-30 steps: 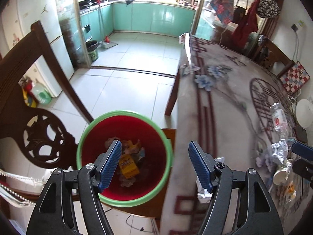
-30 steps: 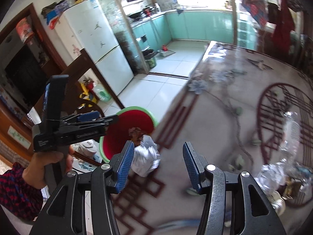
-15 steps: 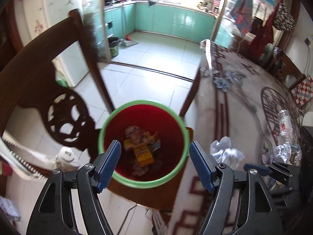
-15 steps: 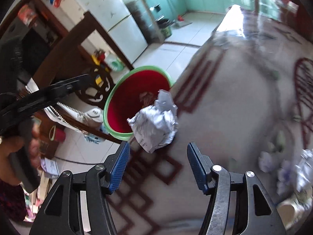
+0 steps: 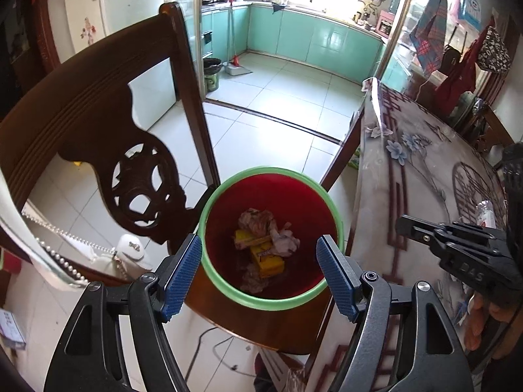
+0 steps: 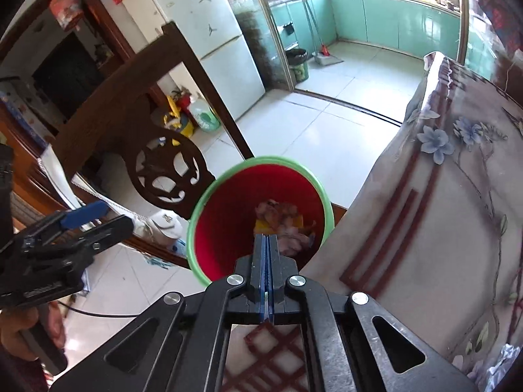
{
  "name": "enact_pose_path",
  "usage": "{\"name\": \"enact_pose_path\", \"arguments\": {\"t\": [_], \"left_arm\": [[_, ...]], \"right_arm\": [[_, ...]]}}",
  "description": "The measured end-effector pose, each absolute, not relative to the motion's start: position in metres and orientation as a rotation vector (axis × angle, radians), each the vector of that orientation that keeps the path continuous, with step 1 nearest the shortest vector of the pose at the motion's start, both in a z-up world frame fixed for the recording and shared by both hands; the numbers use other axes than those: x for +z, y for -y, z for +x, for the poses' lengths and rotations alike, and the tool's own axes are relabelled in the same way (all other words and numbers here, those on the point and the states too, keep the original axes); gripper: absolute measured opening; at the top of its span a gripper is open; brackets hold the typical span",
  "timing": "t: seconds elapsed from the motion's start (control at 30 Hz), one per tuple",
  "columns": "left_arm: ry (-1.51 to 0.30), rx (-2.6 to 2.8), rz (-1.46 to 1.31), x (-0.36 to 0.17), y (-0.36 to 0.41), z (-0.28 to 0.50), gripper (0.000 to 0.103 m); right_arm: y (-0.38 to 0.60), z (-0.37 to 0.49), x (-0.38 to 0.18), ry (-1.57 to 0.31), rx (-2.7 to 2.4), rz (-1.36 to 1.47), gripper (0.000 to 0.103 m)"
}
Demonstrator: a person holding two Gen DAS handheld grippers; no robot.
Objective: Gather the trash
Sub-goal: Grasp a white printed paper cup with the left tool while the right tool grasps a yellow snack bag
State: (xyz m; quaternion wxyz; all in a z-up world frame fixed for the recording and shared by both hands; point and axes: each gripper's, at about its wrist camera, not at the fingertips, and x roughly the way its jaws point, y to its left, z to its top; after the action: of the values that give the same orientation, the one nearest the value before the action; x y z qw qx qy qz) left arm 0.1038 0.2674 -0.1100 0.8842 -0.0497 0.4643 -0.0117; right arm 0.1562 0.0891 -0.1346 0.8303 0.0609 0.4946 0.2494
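Note:
A red bin with a green rim (image 5: 225,290) (image 6: 196,215) stands on a wooden chair seat beside the table. Crumpled paper (image 5: 258,222) (image 6: 278,212) and a yellow box (image 5: 266,261) lie inside it. My left gripper (image 5: 258,277) is open and empty, its fingers either side of the bin's mouth, above it. My right gripper (image 6: 266,245) is shut with nothing between its fingers, over the table edge next to the bin; its body also shows in the left wrist view (image 5: 464,254).
The dark carved chair back (image 5: 108,143) (image 6: 157,150) rises left of the bin. The flowered tablecloth (image 5: 408,170) (image 6: 451,196) covers the table on the right. A clear plastic bottle (image 5: 487,212) lies on it. A white bag with bead strap (image 5: 127,248) hangs on the chair.
The crumpled white paper that lay between the right fingers at the table edge is gone from there. The right gripper has shut. The left gripper has shifted so the bin sits between its fingers.

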Motion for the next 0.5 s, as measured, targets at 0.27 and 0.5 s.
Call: {"name": "enact_pose_path", "arguments": {"t": [0.27,0.5], "left_arm": [[-0.972,-0.256,-0.001,-0.110,-0.194,0.108,0.076],[-0.968,-0.518,0.086,-0.104,-0.095,0.088,0.079]], "right_arm": [[0.009,0.051,-0.096,-1.006,0.359,0.081,0.034],[0.129,-0.047,-0.108,-1.153,0.066,-0.052,0.057]]}}
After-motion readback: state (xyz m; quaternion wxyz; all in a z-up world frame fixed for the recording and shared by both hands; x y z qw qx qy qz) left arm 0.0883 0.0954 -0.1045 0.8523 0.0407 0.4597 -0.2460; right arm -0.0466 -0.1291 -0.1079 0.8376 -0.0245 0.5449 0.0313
